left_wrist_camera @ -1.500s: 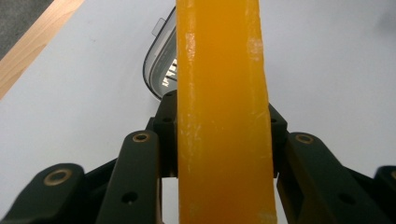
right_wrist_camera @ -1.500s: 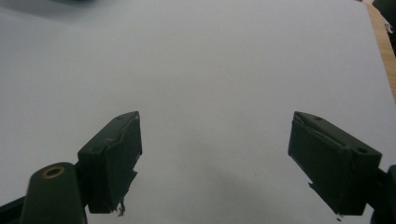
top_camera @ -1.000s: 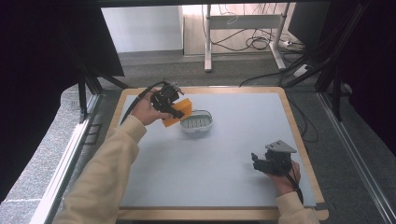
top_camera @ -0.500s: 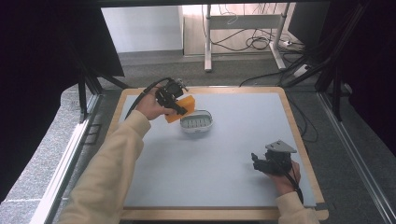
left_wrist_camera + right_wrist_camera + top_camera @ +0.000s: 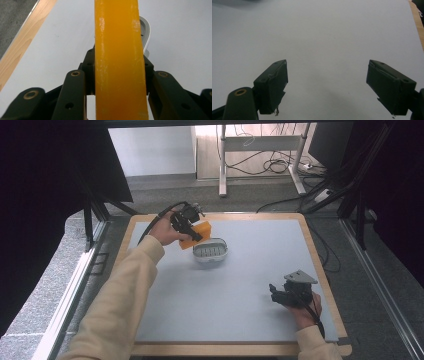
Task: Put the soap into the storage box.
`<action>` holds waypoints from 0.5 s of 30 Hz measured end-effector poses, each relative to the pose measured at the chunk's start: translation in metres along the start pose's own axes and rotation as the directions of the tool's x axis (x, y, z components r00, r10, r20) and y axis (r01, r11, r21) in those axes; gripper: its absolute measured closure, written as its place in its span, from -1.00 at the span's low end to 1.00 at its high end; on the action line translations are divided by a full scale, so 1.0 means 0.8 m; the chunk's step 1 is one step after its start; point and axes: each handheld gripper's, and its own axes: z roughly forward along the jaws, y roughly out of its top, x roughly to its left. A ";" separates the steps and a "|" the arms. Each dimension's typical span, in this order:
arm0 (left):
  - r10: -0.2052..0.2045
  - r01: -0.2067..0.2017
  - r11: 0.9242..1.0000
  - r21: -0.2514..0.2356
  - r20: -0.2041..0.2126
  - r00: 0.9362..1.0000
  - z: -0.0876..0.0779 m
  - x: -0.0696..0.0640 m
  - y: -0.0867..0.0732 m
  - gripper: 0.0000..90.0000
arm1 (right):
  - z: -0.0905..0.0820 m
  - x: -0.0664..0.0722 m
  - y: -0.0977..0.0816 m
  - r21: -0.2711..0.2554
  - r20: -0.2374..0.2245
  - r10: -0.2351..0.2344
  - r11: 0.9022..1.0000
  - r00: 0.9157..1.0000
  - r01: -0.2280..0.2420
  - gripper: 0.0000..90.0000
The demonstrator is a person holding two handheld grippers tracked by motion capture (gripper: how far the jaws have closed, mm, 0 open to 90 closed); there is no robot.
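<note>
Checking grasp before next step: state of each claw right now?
Left claw: shut on the orange rectangular soap bar.
Right claw: open, holding nothing.

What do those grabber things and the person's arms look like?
Both are black. The left gripper trails a black cable. The right gripper has a grey three-cornered plate on top and brass-coloured rivets. The person wears cream sleeves.
</note>
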 end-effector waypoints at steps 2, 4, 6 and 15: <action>0.011 -0.010 1.000 -0.019 0.039 0.999 0.005 0.003 0.002 0.37 | 0.000 0.000 0.000 0.000 0.001 0.000 1.000 1.000 0.000 -0.60; 0.022 -0.021 1.000 -0.020 0.054 0.998 0.009 0.004 0.003 0.37 | 0.000 0.000 0.000 0.000 0.002 0.002 1.000 1.000 -0.002 -0.60; 0.026 -0.025 0.999 -0.021 0.055 0.998 0.011 0.003 0.004 0.37 | 0.000 -0.001 0.000 0.000 0.002 0.002 1.000 1.000 -0.002 -0.60; 0.059 -0.059 0.998 -0.001 0.068 0.996 0.026 0.000 0.022 0.37 | 0.000 -0.002 0.000 0.002 0.001 0.005 1.000 1.000 -0.005 -0.60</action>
